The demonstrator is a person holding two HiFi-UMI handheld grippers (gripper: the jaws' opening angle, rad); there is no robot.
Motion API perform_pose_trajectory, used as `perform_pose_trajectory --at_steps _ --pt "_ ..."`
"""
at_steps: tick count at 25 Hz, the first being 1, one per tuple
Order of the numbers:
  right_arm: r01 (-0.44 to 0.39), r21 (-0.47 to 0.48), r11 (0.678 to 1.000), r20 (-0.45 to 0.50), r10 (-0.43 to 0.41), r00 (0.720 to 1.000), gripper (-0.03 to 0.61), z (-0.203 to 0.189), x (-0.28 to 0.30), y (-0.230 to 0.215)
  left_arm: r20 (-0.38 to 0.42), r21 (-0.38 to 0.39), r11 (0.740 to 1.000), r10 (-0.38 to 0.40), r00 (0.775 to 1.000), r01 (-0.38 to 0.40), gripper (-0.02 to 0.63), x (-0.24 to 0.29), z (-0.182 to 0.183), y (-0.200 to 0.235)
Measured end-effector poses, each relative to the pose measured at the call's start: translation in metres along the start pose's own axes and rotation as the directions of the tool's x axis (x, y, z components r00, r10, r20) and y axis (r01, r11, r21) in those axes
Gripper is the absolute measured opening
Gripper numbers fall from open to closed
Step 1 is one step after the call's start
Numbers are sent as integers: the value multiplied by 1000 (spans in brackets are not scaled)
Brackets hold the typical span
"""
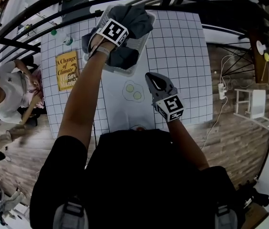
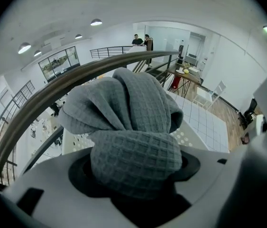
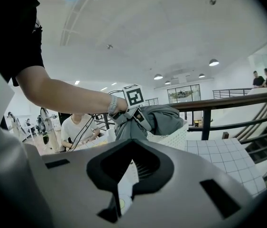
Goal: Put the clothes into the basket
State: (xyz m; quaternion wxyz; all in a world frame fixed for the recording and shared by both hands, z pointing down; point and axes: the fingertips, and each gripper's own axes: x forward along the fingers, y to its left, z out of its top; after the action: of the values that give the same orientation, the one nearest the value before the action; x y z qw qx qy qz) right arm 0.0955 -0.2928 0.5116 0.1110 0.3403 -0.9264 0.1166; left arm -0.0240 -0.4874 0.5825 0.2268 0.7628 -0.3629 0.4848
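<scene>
Cloth (image 2: 133, 127), grey waffle-weave, bunches in the left gripper's (image 2: 134, 172) clamp over the basket (image 3: 173, 137); right gripper (image 1: 151, 80) seemingly closed.

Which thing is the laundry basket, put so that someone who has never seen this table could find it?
On the white grid-lined table, look toward the far edge, left of centre. The white perforated plastic basket stands there, heaped with dark grey clothes. It is the only container on the table. Its nearest neighbour, the yellow book to its left, lies flat.

Book (image 1: 67, 70) left of basket (image 1: 124, 71)
</scene>
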Motion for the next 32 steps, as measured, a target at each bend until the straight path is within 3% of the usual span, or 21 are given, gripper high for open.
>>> perform_pose_trajectory --at_steps 10,18,32 --pt "24 20 1000 -18 -24 1000 15 -14 -3 -11 -37 -47 999 -18 999 16 322 51 -19 -2" --pt "51 31 998 -38 -50 998 15 -23 -6 -22 -81 -137 988 -79 994 68 325 94 -47 -7" --pt "78 48 996 -52 -76 996 17 -35 -9 -28 -126 -164 984 -87 988 66 333 138 -69 -8"
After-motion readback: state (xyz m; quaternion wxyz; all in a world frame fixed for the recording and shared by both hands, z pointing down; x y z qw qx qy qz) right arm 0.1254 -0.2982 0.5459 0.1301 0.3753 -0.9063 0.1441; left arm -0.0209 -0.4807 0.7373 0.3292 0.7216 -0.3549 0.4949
